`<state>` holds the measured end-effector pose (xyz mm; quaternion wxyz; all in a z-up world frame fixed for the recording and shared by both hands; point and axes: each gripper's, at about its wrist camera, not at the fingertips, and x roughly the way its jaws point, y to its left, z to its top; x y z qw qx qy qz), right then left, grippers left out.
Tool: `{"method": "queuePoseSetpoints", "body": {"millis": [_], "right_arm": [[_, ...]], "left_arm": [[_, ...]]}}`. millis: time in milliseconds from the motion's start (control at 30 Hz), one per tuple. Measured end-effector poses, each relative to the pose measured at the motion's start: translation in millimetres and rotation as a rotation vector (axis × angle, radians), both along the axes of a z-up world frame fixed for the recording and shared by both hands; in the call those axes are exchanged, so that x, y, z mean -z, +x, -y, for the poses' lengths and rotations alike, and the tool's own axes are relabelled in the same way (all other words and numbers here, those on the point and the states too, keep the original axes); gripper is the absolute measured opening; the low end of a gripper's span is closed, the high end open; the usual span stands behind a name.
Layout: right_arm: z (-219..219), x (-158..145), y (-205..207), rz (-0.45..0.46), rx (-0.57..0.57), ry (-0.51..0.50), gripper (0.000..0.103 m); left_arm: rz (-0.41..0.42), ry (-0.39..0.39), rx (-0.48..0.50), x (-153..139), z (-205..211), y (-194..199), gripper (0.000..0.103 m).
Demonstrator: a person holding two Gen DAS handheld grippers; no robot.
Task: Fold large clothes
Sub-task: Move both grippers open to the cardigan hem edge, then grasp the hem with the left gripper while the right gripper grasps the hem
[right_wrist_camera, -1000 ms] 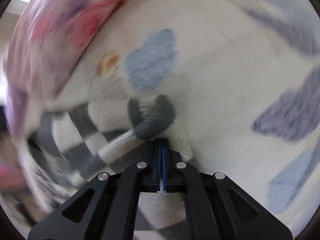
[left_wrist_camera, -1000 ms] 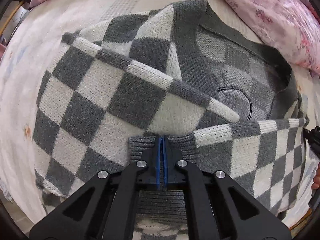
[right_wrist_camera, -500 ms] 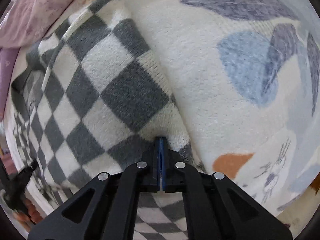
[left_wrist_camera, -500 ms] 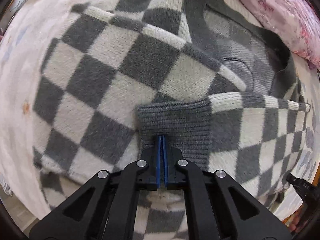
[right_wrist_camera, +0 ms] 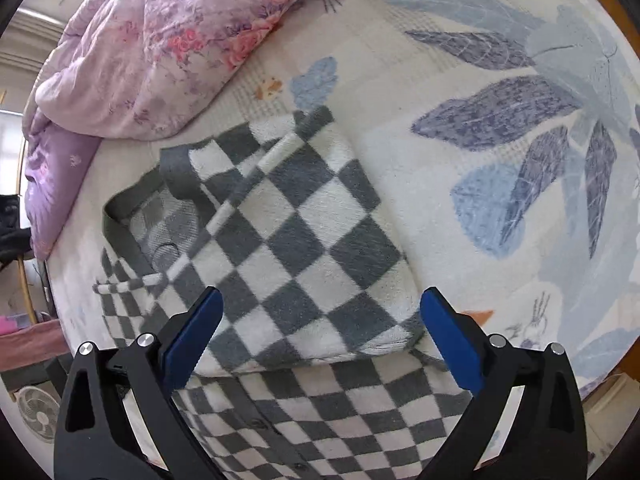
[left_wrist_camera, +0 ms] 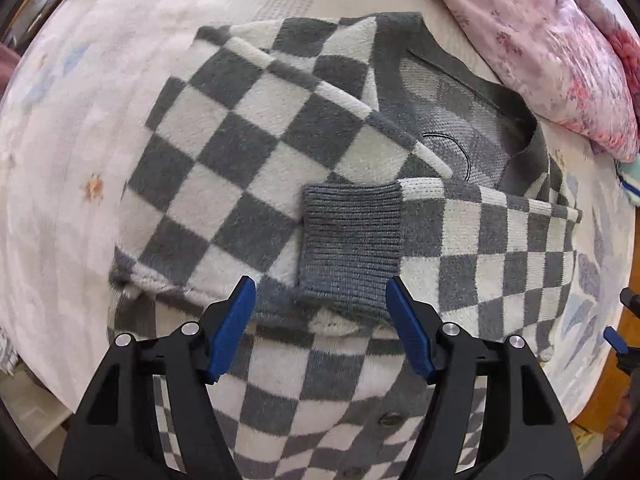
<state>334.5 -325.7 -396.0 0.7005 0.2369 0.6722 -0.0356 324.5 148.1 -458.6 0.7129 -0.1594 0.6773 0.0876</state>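
We noted both tongs released, jaws spread wide, nothing held. The checkered cardigan [left_wrist_camera: 248, 152] lay flat on the bed sheet [left_wrist_camera: 72, 128], sleeves folded in across the chest; the ribbed cuff [left_wrist_camera: 351, 246] sat just ahead of the left gripper [left_wrist_camera: 320, 300], between its blue pads. The right gripper [right_wrist_camera: 320, 312] hovered over the folded sleeve panel [right_wrist_camera: 304, 248], near its outer edge. The garment's long axis ran from the collar [left_wrist_camera: 500, 92], far from us by the floral quilt [left_wrist_camera: 540, 48], toward the hem, which passed beneath both tongs. We judged the next fold to be hem toward collar; both grippers stood about equally near the lower body.
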Motion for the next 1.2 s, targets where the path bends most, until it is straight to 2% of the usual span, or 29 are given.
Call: {"method": "queuePoseSetpoints", "body": {"millis": [100, 167, 433, 533, 700, 800, 933, 1033, 1133, 1200], "right_arm": [[-36.2, 9.3, 36.4, -0.017, -0.003, 0.007, 0.095], [-37.1, 3.8, 40.4, -0.012, -0.013, 0.000, 0.095], [-35.7, -12.2, 65.8, 0.001, -0.072, -0.065, 0.095], [-32.6, -18.4, 79.1, 0.025, -0.091, -0.073, 0.095], [-34.3, -24.4, 100.5, 0.099, -0.168, -0.167, 0.095], [-37.5, -13.4, 110.7, 0.106, -0.221, -0.173, 0.095], [-32.5, 12.9, 130.6, 0.133, -0.197, -0.120, 0.095], [-29.1, 44.2, 149.6, 0.133, -0.182, -0.090, 0.095], [-30.0, 78.2, 163.1, 0.071, -0.195, -0.125, 0.095], [-29.2, 96.5, 167.8, 0.038, -0.194, -0.097, 0.095]], "left_arm": [[0.013, 0.013, 0.003, -0.7, -0.1, 0.0, 0.069], [0.016, 0.018, 0.003, -12.0, -6.5, -8.9, 0.069], [0.048, 0.069, -0.032, -47.5, -37.6, 3.8, 0.069], [0.074, 0.094, -0.034, -61.1, -47.6, 14.9, 0.073], [0.102, 0.124, -0.029, -76.1, -68.9, 45.9, 0.074], [0.115, 0.136, -0.007, -79.7, -80.3, 70.3, 0.075], [0.118, 0.146, 0.003, -73.1, -96.3, 100.1, 0.075], [0.078, 0.155, 0.005, -54.4, -108.1, 120.1, 0.077], [0.055, 0.168, 0.010, -31.7, -118.4, 136.9, 0.077], [0.044, 0.144, 0.009, -14.4, -126.3, 146.1, 0.077]]}}
